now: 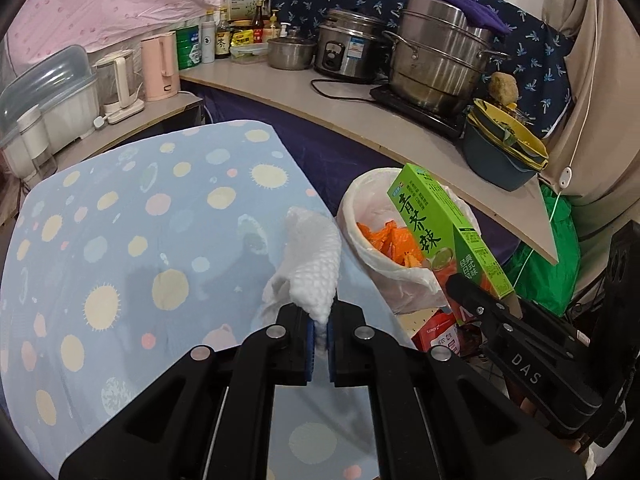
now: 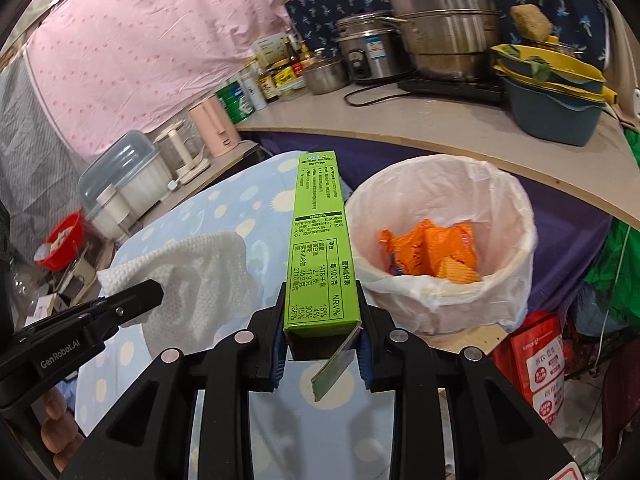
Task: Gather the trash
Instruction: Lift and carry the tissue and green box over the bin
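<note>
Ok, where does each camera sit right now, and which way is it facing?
Left wrist: rides the left hand-held gripper, looking down its fingers over the spotted tablecloth toward the lined bin; its pads pinch a white paper towel.
Right wrist: rides the right hand-held gripper, facing the same bin; its jaws clamp a green box, with fingertips of a hand at lower left.
Shared: bin, towel, box, counter pots, and each sees the other gripper.
</note>
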Demonstrator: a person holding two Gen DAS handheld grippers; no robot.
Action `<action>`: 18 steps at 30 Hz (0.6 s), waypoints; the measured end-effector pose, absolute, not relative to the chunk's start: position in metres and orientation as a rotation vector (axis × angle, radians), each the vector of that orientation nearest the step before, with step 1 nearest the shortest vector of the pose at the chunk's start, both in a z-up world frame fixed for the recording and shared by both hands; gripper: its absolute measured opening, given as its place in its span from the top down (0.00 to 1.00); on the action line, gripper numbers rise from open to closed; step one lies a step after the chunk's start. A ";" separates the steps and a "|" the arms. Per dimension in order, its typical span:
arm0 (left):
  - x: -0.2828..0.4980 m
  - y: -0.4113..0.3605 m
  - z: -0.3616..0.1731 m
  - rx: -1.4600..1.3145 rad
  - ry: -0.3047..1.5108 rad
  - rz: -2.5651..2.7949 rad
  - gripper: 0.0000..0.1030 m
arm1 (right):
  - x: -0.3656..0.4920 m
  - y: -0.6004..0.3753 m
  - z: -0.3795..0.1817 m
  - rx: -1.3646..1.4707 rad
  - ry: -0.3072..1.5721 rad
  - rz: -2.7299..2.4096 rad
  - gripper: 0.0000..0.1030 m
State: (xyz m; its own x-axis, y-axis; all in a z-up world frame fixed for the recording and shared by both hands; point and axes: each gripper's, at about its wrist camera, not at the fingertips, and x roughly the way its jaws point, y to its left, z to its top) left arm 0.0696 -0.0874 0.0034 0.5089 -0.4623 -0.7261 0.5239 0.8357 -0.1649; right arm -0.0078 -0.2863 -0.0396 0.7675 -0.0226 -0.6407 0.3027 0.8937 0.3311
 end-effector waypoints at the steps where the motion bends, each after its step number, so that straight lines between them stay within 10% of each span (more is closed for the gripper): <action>1: 0.069 -0.092 0.005 0.082 0.846 -0.600 0.96 | -0.010 -0.291 -0.039 0.443 0.673 -0.193 0.74; 18: 0.082 -0.178 0.031 0.091 0.796 -0.710 0.96 | -0.026 -0.375 -0.054 0.552 0.672 -0.344 0.74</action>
